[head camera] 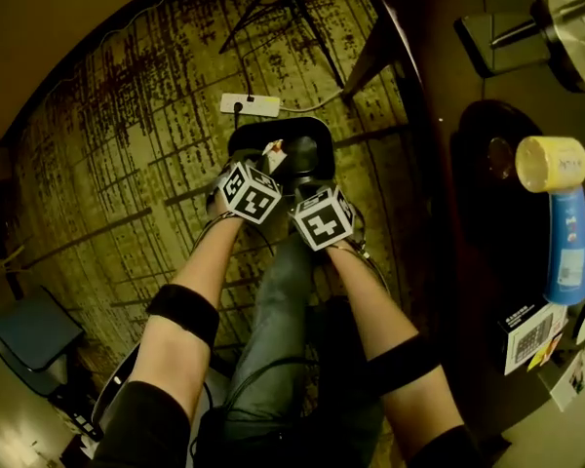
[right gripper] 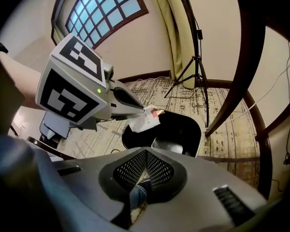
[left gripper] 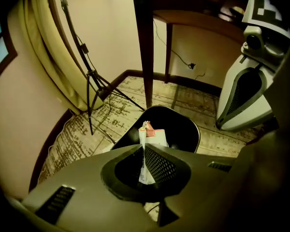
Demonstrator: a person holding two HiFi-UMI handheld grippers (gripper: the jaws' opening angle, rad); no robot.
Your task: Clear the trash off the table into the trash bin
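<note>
Carpet (head camera: 127, 164) rings the trash bin (left gripper: 181, 127), and the paper wrapper (left gripper: 157, 139) pinched in the left gripper (left gripper: 144, 150) hangs by its near rim and could flutter out on release; the right gripper (right gripper: 144, 164) is closed, empty.

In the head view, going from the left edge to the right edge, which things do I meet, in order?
Dark chair → left gripper, shut on a paper scrap → right gripper → dark wooden table → blue bottle with yellow cap. The black bin overlaps both grippers, so it is left out.
</note>
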